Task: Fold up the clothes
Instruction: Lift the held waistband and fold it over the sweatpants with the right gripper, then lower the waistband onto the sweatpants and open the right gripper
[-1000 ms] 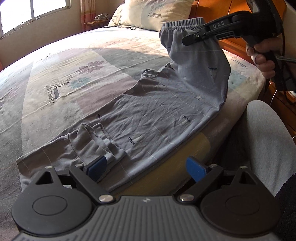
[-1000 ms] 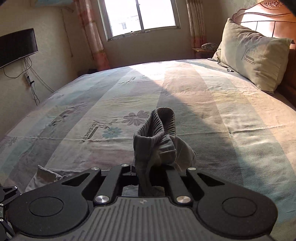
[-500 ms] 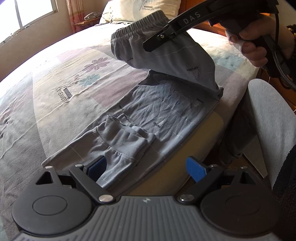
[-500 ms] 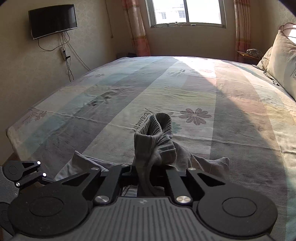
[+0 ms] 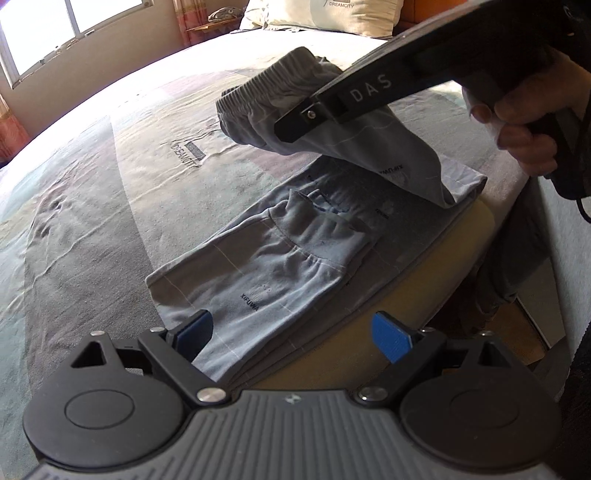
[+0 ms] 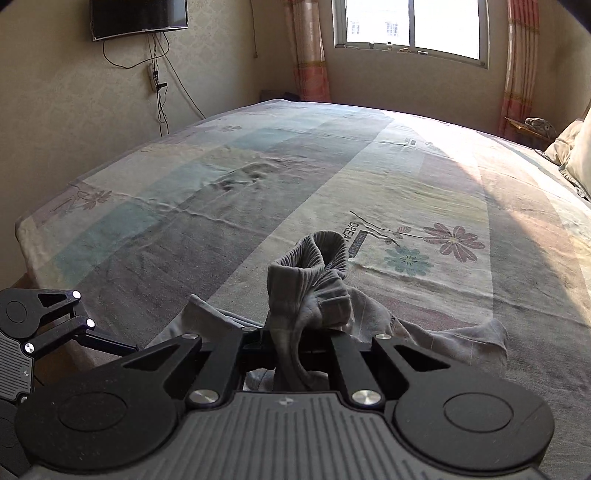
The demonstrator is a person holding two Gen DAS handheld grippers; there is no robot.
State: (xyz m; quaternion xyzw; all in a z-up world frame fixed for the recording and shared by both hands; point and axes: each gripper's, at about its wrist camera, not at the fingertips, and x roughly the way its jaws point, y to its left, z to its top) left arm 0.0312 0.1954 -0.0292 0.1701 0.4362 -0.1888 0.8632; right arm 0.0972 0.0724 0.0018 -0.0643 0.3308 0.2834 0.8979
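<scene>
Grey trousers (image 5: 295, 258) lie flat along the bed's near edge, with the leg cuffs folded back on top. My right gripper (image 5: 291, 125) is shut on the ribbed waistband (image 5: 266, 92) and holds that end lifted and doubled over the lower half. In the right wrist view the waistband (image 6: 314, 266) bunches up between the closed fingers of the right gripper (image 6: 299, 354). My left gripper (image 5: 293, 332) hovers open over the near end of the trousers, blue pads (image 5: 391, 336) wide apart and gripping nothing. It also shows at the left of the right wrist view as the left gripper (image 6: 55, 325).
The patterned bedsheet (image 5: 110, 184) stretches far and left. A pillow (image 5: 325, 14) lies by the headboard. The mattress edge (image 5: 424, 280) and a person's grey-clad leg (image 5: 554, 240) are to the right. A TV (image 6: 138, 16) hangs on the far wall beside a window (image 6: 410, 26).
The right gripper has carried the waistband leftward and lower, folding the upper part over the rest. The left gripper has drifted along the near end, still open.
</scene>
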